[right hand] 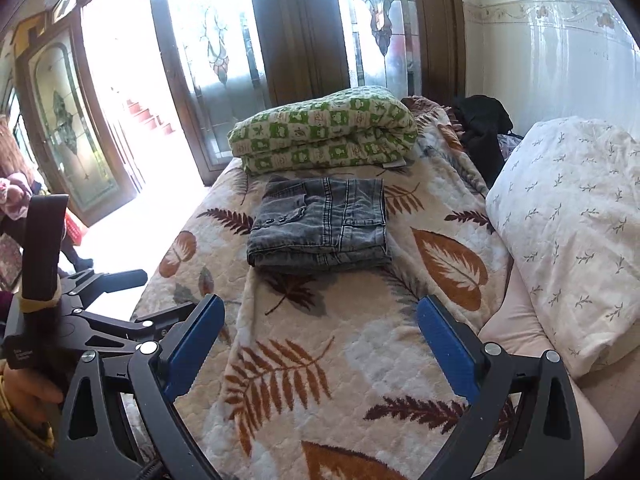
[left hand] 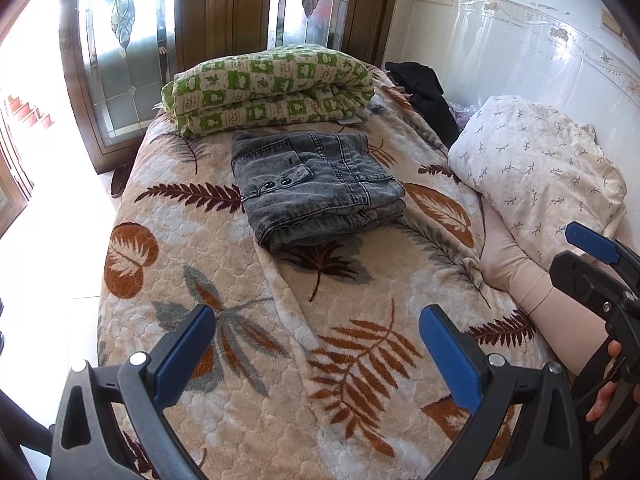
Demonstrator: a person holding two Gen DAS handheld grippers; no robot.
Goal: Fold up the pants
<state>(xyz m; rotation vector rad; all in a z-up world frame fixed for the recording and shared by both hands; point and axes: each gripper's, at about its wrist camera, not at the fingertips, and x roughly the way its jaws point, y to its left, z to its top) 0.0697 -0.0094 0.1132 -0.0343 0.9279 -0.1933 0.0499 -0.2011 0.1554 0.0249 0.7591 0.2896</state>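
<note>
- The pants (left hand: 316, 196) are grey jeans, folded into a thick square stack. They lie on the leaf blanket (left hand: 360, 344), in the middle of the bed.
- Just behind the pants sits a folded green quilt (left hand: 272, 88). It is very near the pants, and I cannot tell if they touch.
- A white pillow (left hand: 540, 168) with little sprigs lies off to the right side, apart from the pants. Some black clothes (left hand: 424, 88) are heaped in the far corner by the wall.
- The left gripper (left hand: 316, 356) is spread wide and holds nothing. It hangs over the blanket, well back from the pants.
- The right gripper (right hand: 320, 344) is spread wide too, and it is empty. It is also back from the pants.
- The folding looks done to me, or very close to it.
- What could go wrong: the stack is fat and soft, so a bump from a claw could push the top layers off.
- The blanket has a ridge under the stack. A tug on the blanket could tip the pile over.
</note>
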